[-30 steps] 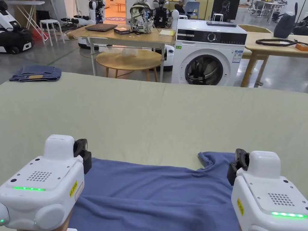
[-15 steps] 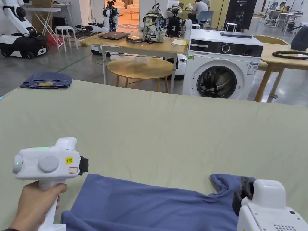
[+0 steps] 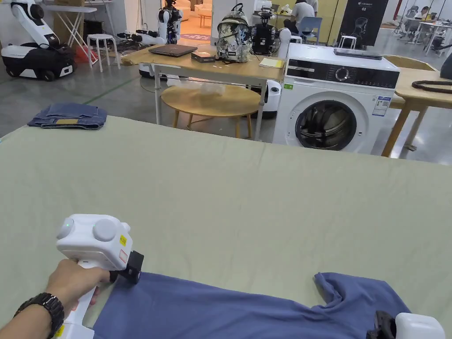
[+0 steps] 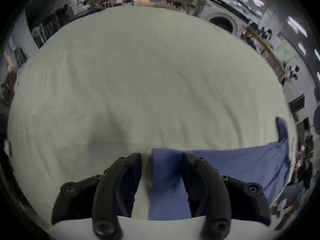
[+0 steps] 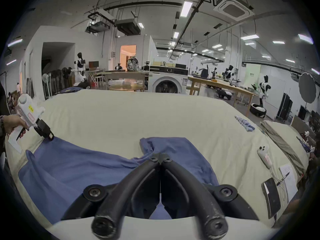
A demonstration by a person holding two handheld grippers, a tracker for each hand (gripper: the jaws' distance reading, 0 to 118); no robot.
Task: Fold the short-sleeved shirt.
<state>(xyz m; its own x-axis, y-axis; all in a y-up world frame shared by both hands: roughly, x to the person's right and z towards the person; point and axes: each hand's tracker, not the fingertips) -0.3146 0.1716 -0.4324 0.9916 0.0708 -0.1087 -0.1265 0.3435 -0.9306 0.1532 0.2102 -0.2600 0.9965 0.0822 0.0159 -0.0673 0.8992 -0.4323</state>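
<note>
1. The blue short-sleeved shirt [image 3: 247, 309] is spread on the green-covered table [image 3: 229, 185], along the bottom of the head view.
2. The left gripper [image 4: 161, 155] is seen with jaws apart, straddling the shirt's corner.
3. The right gripper [image 5: 161, 158] is seen with jaws together at a shirt fold; whether cloth is pinched cannot be told.

I see even, bright light from ceiling strip lights [image 5: 186, 8]. Both gripper views bend hard toward black corners. My left gripper view is blurred above the table [image 4: 155, 88], with a soft shadow there.
</note>
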